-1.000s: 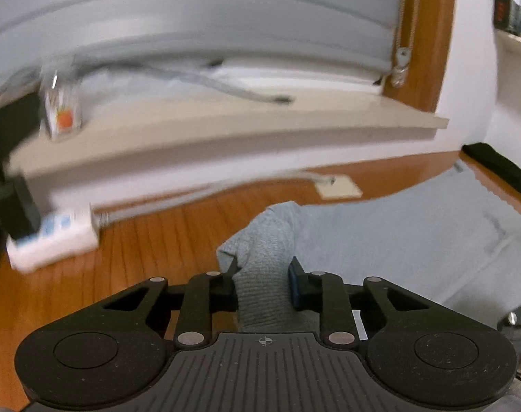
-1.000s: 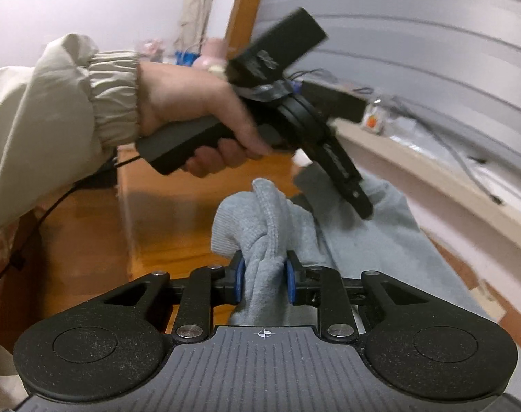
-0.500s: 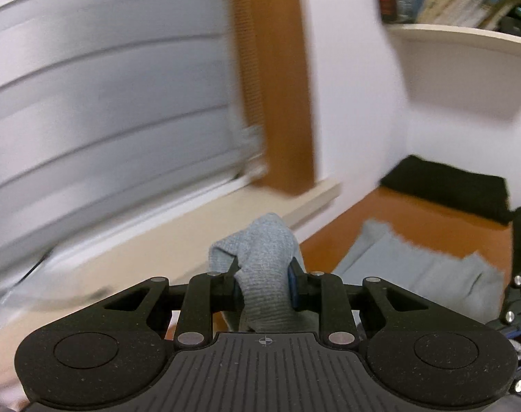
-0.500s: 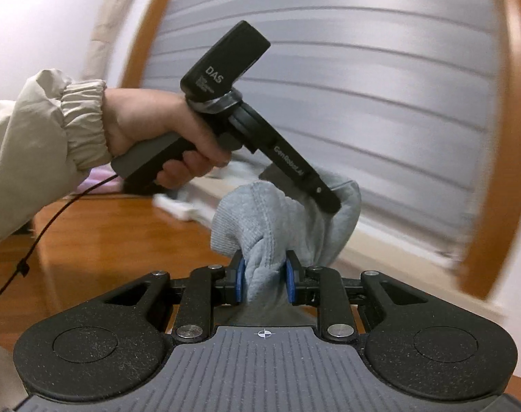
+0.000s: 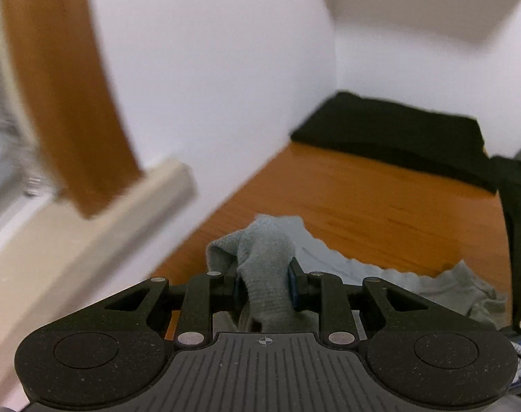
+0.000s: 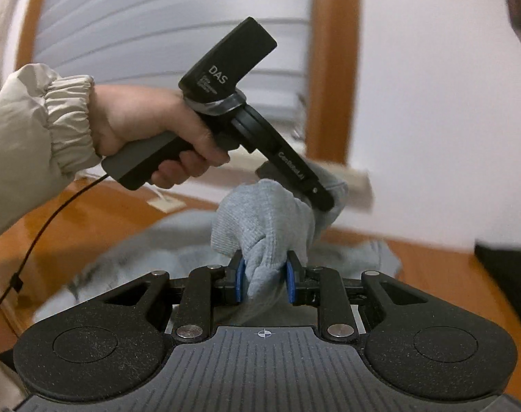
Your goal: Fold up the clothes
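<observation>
Grey garment point(image 6: 260, 219) | pinched in my right tongs point(image 6: 264, 276) and in my left tongs point(image 5: 265, 279), lifted above the wooden floor point(image 5: 380, 199) | its rest lies on this floor | behind it my left hand point(image 6: 150, 134) | farther, black cloth point(image 5: 397, 130) by the wall.

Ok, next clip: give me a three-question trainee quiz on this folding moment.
1. True or false: the right gripper is clamped on the light grey knit garment.
2. What lies at the far wall on the orange-brown wooden floor? A red towel; B folded black cloth; C white box.
3. Fill in: the left gripper pinches the same ___ garment.

Key: 1 true; 2 B; 3 grey.
</observation>
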Available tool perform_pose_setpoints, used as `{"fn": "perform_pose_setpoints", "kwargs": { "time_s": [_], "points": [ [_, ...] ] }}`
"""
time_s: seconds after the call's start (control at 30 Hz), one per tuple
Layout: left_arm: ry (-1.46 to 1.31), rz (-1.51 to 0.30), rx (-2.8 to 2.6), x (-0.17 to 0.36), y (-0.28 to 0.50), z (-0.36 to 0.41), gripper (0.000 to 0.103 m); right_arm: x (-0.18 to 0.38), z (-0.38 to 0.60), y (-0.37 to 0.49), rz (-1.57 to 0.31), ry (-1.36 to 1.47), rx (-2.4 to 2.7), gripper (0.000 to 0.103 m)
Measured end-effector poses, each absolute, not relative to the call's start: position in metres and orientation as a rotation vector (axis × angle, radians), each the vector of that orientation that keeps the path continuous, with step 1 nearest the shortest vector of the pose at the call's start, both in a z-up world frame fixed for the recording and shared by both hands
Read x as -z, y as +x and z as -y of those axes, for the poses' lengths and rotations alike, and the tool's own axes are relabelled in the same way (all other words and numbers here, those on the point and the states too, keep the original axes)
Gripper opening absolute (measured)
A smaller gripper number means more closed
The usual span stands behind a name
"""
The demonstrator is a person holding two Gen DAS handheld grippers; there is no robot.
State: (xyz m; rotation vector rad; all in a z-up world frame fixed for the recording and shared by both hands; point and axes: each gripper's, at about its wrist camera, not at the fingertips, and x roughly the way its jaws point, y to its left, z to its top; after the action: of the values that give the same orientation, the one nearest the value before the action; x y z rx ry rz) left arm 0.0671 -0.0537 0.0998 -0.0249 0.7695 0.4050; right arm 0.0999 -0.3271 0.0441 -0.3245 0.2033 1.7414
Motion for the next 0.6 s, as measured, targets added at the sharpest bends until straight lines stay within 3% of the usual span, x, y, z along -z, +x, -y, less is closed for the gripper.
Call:
{"fn": "perform_pose_setpoints", "kwargs": {
  "time_s": [0.2,0.27,0.33,0.5,0.6],
  "points": [
    [-0.078,-0.783,-0.405,-0.071,0.086,0.041,0.027,-0.011,0.321,0.111,-0.312,-0.259,-1.704,0.027],
    [-0.093,-0.777,-0.417,-0.071,0.084,0.039,0.031,-0.004,0.326,0.117,-0.334,-0.258,-1.681,0.035],
    [-0.103,-0.768,-0.433,-0.074,0.080,0.040,0.041,0.000,0.327,0.124,-0.347,-0.252,-1.654,0.045],
    [-0.117,-0.680,-0.442,-0.094,0.056,0.040,0.047,0.002,0.337,0.138,-0.387,-0.210,-1.622,0.052],
    [-0.139,-0.612,-0.451,-0.107,0.033,0.039,0.059,-0.003,0.337,0.139,-0.381,-0.209,-1.608,0.061]
  ]
}}
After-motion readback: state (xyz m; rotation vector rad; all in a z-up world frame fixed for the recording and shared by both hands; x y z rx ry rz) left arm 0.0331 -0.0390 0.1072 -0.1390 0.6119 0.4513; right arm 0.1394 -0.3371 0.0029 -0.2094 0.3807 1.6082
